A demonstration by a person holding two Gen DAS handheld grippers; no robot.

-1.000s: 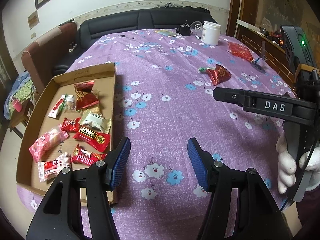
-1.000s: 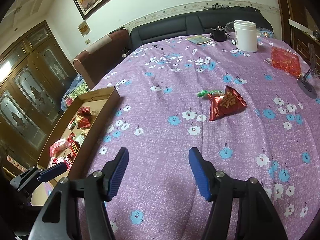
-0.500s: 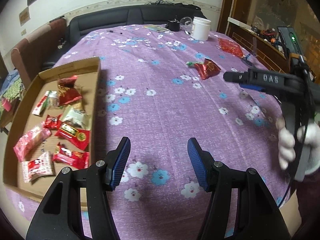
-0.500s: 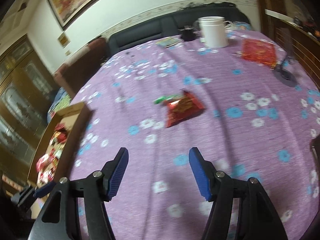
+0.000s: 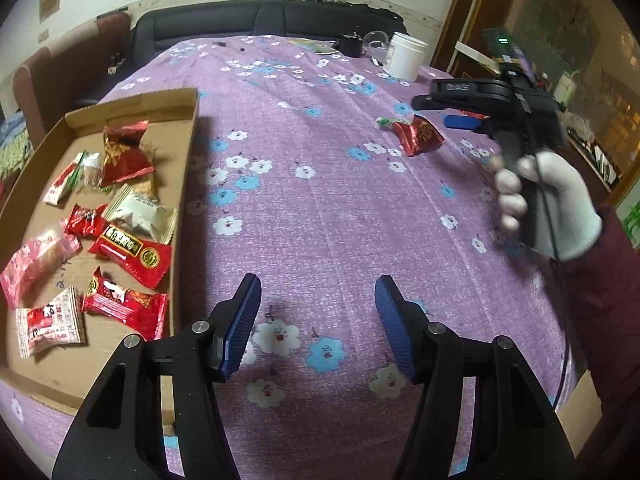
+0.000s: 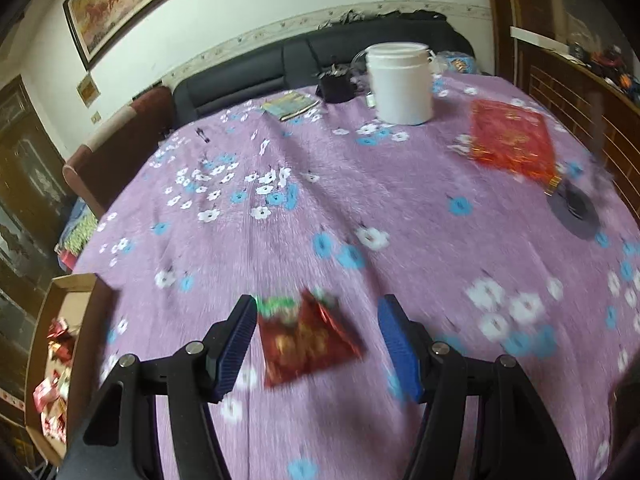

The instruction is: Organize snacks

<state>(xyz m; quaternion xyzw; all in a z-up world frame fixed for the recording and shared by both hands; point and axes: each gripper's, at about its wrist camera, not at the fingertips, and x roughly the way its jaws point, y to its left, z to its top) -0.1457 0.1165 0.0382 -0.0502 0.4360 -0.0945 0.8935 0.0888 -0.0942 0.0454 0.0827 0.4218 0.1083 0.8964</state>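
A red foil snack packet (image 6: 308, 340) with a green end lies on the purple flowered tablecloth, between the open fingers of my right gripper (image 6: 316, 340); nothing touches it. The same packet (image 5: 418, 136) shows in the left wrist view, just under the right gripper (image 5: 452, 114). A cardboard tray (image 5: 182, 152) at the table's left holds several wrapped snacks, red, white and pink. My left gripper (image 5: 316, 320) is open and empty over the cloth beside the tray's right wall.
A white tub (image 6: 400, 84), a dark small object (image 6: 336, 86) and a booklet (image 6: 292, 106) stand at the far edge. A flat red pouch (image 6: 512, 140) and a black round stand base (image 6: 576, 210) lie at right. A black sofa is behind.
My right gripper has moved forward across the table to the red packet, which now lies between its fingers. My left gripper has drawn back a little beside the tray.
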